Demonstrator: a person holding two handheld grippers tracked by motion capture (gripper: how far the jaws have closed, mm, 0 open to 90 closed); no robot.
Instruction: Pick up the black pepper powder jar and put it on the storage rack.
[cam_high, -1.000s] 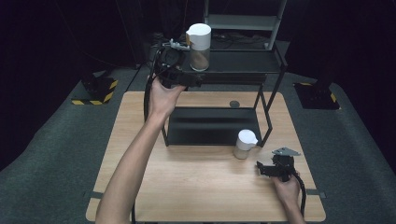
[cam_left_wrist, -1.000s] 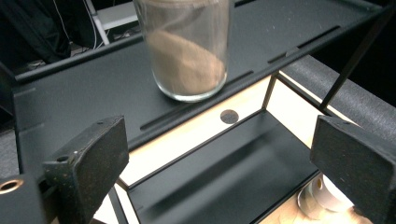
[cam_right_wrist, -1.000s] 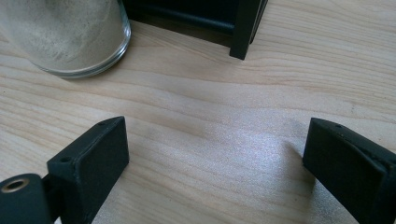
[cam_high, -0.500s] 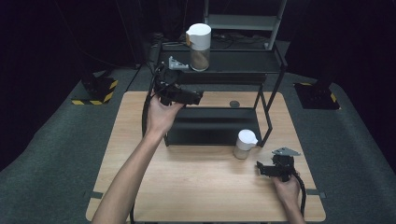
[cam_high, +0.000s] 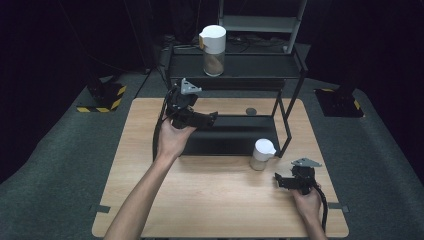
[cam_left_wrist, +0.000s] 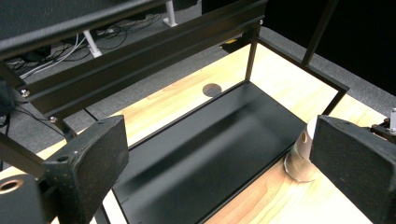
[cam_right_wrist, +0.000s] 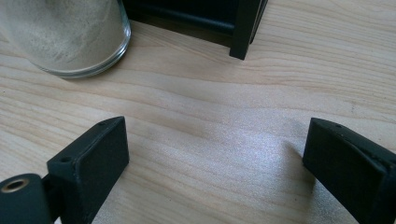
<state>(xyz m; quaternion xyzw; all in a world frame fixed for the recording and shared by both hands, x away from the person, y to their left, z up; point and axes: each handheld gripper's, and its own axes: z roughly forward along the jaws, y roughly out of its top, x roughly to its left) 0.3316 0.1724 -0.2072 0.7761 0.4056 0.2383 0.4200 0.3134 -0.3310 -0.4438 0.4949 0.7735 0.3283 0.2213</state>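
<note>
A glass jar (cam_high: 213, 50) with a white lid and sandy contents stands on the top shelf (cam_high: 250, 66) of a black metal rack. A second white-lidded jar (cam_high: 262, 154) stands on the wooden table (cam_high: 210, 200) beside the rack's front right leg. My left gripper (cam_high: 212, 118) hovers open and empty over the left end of the rack's lower tray (cam_high: 235, 137), pointing right. In the left gripper view its jaws (cam_left_wrist: 219, 135) stand wide apart above the tray (cam_left_wrist: 201, 140), with the table jar (cam_left_wrist: 299, 161) beyond. My right gripper (cam_high: 277, 179) rests open on the table near that jar (cam_right_wrist: 70, 32).
A round dark grommet (cam_high: 251, 111) sits in the tabletop behind the lower tray. The rack's front leg (cam_right_wrist: 246, 32) stands just ahead of my right gripper (cam_right_wrist: 215, 140). Bare wood lies in front of the rack. Cables and yellow-black stand feet sit on the grey floor.
My left hand has come down from the top shelf beside the jar to the height of the lower tray, empty. The jar stayed on the shelf. The right hand has not moved.
</note>
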